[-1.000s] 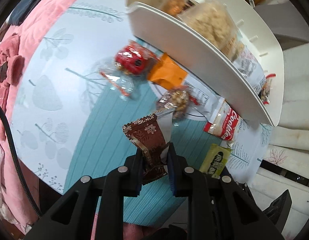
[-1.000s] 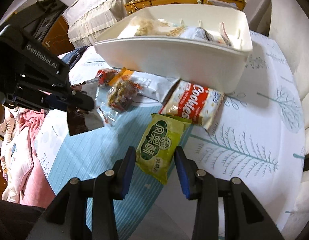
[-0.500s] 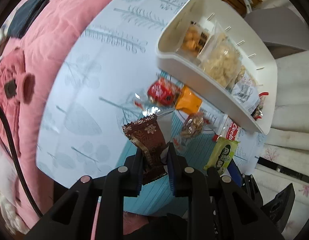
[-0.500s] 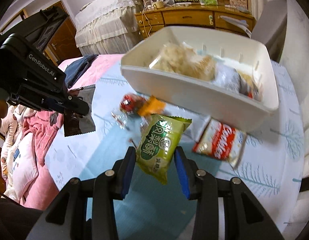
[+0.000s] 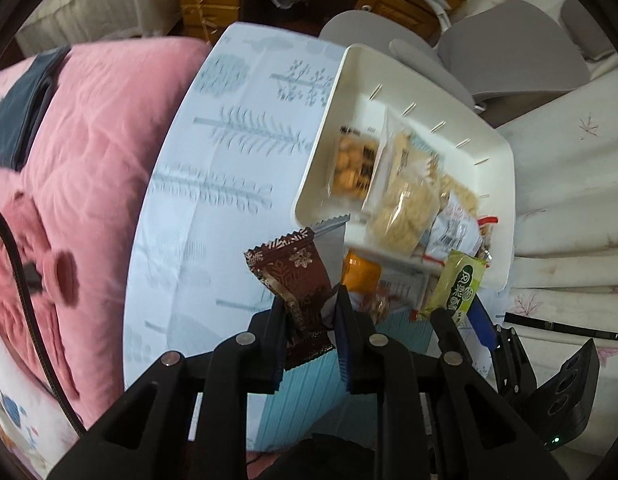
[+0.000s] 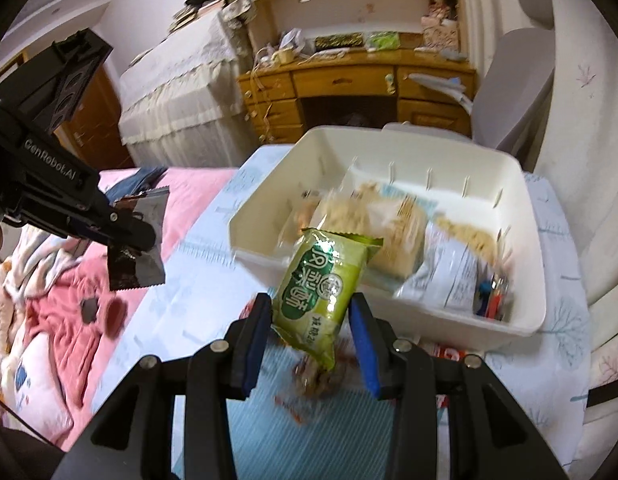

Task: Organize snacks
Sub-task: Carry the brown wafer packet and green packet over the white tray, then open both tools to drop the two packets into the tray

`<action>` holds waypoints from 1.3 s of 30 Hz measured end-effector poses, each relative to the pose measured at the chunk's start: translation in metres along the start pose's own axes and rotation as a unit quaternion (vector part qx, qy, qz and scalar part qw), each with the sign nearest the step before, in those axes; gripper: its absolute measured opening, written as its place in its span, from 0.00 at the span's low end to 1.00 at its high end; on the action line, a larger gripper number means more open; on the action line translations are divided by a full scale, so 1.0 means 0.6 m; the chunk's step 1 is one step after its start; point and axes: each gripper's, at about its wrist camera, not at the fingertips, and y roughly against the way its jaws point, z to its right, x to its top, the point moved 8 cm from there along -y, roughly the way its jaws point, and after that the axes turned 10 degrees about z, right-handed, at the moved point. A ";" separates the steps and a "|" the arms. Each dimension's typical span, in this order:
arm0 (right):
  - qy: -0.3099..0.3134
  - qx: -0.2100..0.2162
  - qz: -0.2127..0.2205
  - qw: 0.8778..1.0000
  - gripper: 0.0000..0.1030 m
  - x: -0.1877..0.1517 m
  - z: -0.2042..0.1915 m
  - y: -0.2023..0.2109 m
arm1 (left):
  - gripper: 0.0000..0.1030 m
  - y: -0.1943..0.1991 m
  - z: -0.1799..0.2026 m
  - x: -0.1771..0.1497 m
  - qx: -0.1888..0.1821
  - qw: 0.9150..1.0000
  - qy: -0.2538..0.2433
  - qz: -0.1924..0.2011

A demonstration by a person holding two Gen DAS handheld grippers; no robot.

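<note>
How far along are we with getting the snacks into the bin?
Done: several bags already lie in the white bin. In hand: left gripper holds a brown wrapper, right gripper a green packet. Left: both drops, plus the orange packet on the table.

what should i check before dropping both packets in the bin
1. Left claw grips the brown packet: ok, pinched at its lower half.
2. Right claw grips the green packet: ok, held between both pads.
3. Bin has room: ok, bare floor at the end near the left claw; the rest holds snack bags.
4. Green packet over the bin: cannot tell, it overlaps the near wall in the right wrist view.
5. Brown packet over the bin: not ok, it hangs over the pink bedding.
6. Claws apart from each other: ok.
</note>
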 end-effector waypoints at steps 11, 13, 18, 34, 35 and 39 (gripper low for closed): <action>-0.026 -0.070 0.029 0.997 0.39 0.045 0.038 -0.026 | 0.18 -0.017 0.063 0.081 -0.043 0.996 -0.076 0.020; -0.032 -0.084 0.033 0.995 0.39 0.047 0.049 -0.028 | 0.18 -0.022 0.078 0.087 -0.057 0.994 -0.086 0.018; -0.055 -0.110 0.039 0.992 0.39 0.052 0.070 -0.032 | 0.19 -0.037 0.108 0.099 -0.077 0.991 -0.106 0.020; -0.085 -0.147 0.023 0.985 0.52 0.040 0.075 -0.009 | 0.63 -0.024 0.114 0.073 -0.084 0.986 -0.137 0.035; -0.088 -0.148 0.022 0.985 0.52 0.038 0.075 -0.006 | 0.64 -0.019 0.113 0.069 -0.085 0.986 -0.137 0.038; -0.103 -0.150 0.020 0.983 0.53 0.031 0.080 0.013 | 0.66 -0.003 0.109 0.052 -0.086 0.986 -0.134 0.048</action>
